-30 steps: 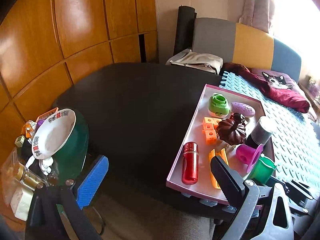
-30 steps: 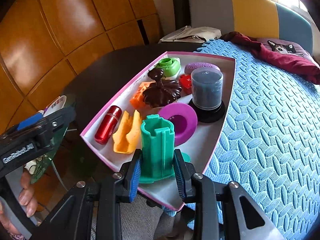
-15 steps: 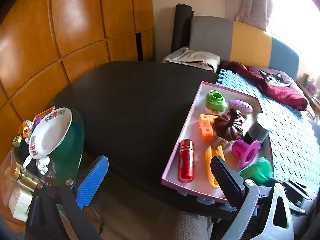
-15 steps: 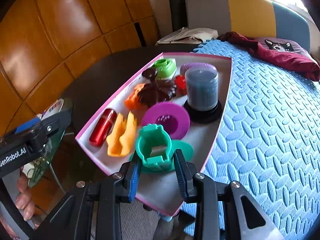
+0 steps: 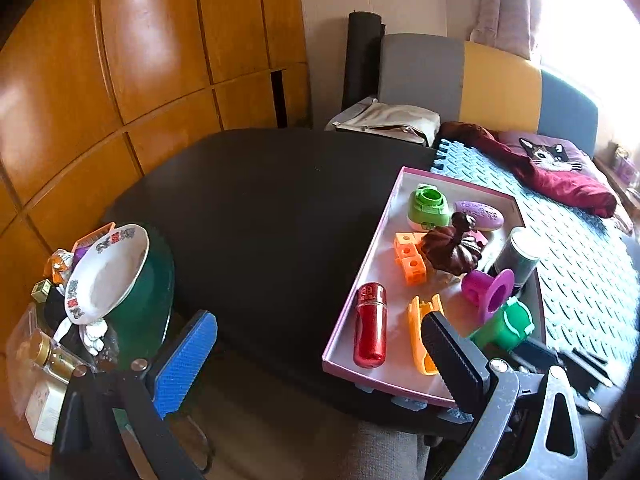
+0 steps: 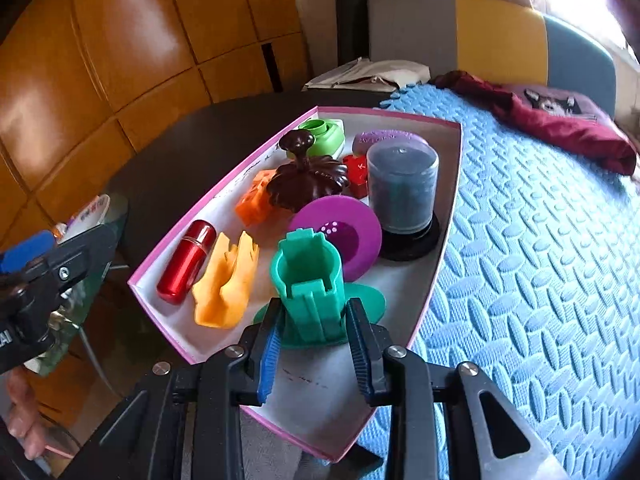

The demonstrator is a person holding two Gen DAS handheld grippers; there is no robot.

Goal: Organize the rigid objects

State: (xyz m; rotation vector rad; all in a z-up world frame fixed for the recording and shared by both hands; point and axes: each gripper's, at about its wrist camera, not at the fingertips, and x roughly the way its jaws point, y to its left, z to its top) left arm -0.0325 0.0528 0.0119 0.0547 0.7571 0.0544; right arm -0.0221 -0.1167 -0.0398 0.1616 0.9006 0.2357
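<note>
Now standing upright again after tipping forward, green holder (image 6: 310,288) clamped in right tool (image 6: 314,344), lowering into pink tray (image 6: 224,204); left tool (image 5: 316,354) hovering wide, holding nothing.

The right gripper (image 6: 312,346) has its fingers (image 6: 267,364) closed on the green piece (image 6: 310,284). The left gripper (image 5: 320,364) is held level, fingers (image 5: 186,362) spread wide apart and gripping nothing.
</note>
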